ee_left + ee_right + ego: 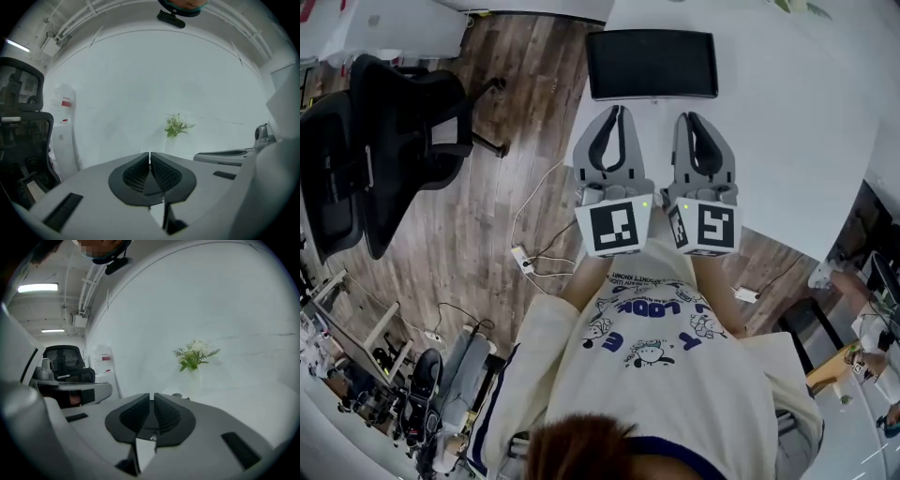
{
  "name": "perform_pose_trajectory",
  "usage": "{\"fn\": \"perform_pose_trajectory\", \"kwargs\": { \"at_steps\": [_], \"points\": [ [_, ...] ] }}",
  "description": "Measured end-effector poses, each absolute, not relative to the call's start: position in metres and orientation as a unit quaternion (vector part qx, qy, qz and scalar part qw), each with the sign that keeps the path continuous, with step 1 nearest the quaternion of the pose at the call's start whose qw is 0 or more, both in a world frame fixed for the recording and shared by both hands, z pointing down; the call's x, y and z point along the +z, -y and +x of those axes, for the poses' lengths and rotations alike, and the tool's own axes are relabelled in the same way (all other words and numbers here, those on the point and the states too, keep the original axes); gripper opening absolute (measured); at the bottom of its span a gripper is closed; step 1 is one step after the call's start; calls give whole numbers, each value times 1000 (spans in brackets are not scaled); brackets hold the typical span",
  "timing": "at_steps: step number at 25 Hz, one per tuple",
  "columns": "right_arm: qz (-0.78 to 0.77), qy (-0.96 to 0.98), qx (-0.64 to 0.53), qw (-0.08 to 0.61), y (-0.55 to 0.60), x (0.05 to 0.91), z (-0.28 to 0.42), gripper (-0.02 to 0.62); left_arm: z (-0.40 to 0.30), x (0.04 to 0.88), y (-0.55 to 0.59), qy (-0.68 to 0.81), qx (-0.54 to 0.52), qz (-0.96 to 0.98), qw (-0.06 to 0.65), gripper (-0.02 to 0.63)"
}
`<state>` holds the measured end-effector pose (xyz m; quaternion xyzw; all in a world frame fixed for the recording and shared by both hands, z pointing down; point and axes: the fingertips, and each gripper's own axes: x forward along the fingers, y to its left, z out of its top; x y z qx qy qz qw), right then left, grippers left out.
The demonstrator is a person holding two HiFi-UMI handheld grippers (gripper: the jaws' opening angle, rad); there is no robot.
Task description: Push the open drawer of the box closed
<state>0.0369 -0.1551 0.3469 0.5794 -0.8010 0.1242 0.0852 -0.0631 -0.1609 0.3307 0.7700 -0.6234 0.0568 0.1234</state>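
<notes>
A flat black box (652, 64) lies on the white table (787, 122) at its far edge; no drawer shows on it from above. My left gripper (617, 112) and right gripper (690, 119) hang side by side just short of the box, both pointing at it, apart from it. In the left gripper view the left gripper (149, 155) has its jaws pressed together with nothing between. In the right gripper view the right gripper (152, 396) is shut too, a thin slit between its pads and nothing in it. Neither gripper view shows the box.
A black office chair (394, 141) stands on the wooden floor to the left. A power strip (523, 258) with cables lies on the floor near the table's edge. A small green plant (194, 355) stands ahead against the white wall, the same plant (176, 125) showing in the left gripper view.
</notes>
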Motion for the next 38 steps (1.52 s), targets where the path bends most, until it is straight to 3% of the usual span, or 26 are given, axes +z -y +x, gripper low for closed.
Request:
{"fn": "perform_pose_trajectory", "kwargs": {
  "at_steps": [10, 38],
  "points": [
    [583, 806, 84, 62, 154, 299, 42, 43, -61, 284, 155, 629, 32, 771, 92, 21],
    [585, 808, 57, 37, 141, 267, 39, 39, -60, 251, 134, 628, 10, 776, 56, 21]
  ]
}}
